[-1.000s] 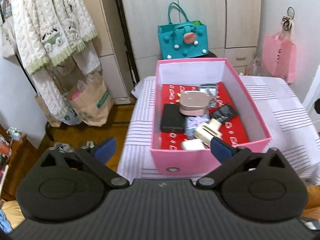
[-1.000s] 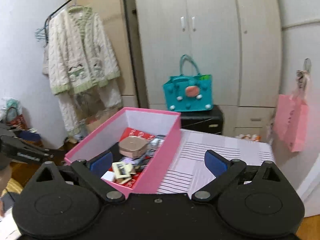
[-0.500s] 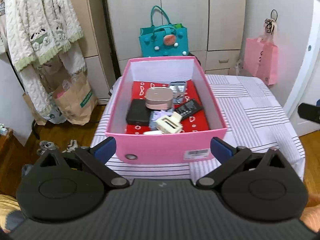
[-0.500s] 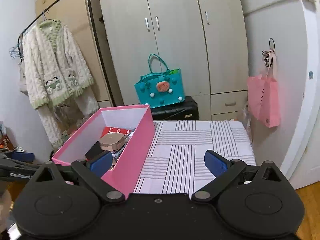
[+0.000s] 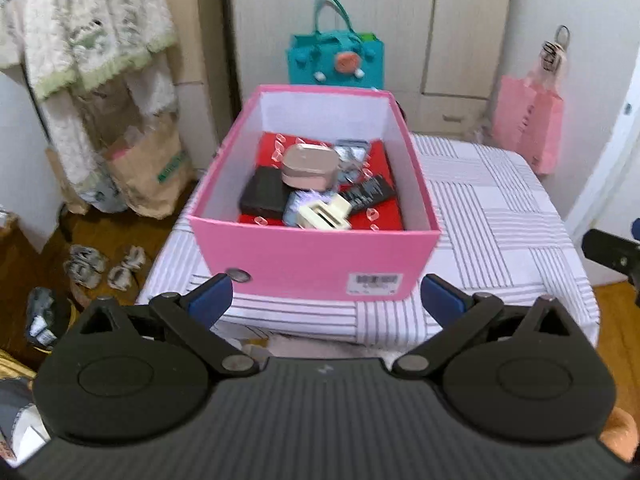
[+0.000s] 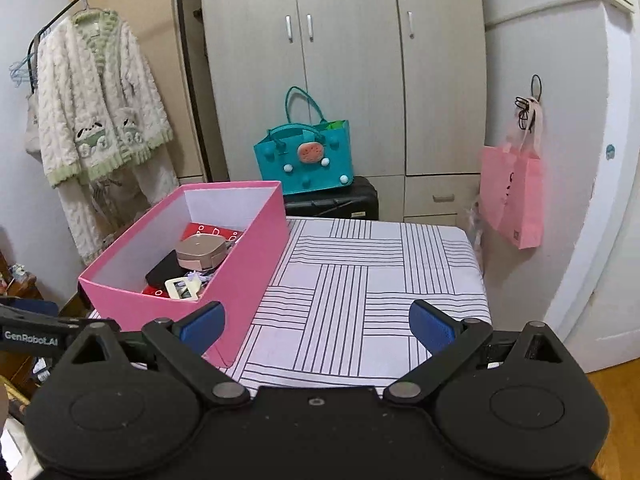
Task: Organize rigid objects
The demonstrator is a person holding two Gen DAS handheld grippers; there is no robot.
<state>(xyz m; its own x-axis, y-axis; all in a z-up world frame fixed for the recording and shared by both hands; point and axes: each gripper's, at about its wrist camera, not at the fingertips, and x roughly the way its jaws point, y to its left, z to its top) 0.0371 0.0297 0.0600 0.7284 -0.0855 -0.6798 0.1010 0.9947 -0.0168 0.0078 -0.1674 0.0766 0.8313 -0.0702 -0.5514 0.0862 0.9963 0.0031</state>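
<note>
Left gripper (image 5: 326,294) level before the pink box (image 5: 312,258), fingers apart, empty; right gripper (image 6: 316,322) likewise.

Your left gripper (image 5: 326,299) is held level with its jaws spread wide and nothing between the blue pads (image 5: 210,300). Your right gripper (image 6: 316,326) is the same: jaws wide apart, blue pads (image 6: 432,326) bare, gripping nothing. Each gripper shows at the edge of the other's view, so you hold them side by side, apart.
</note>
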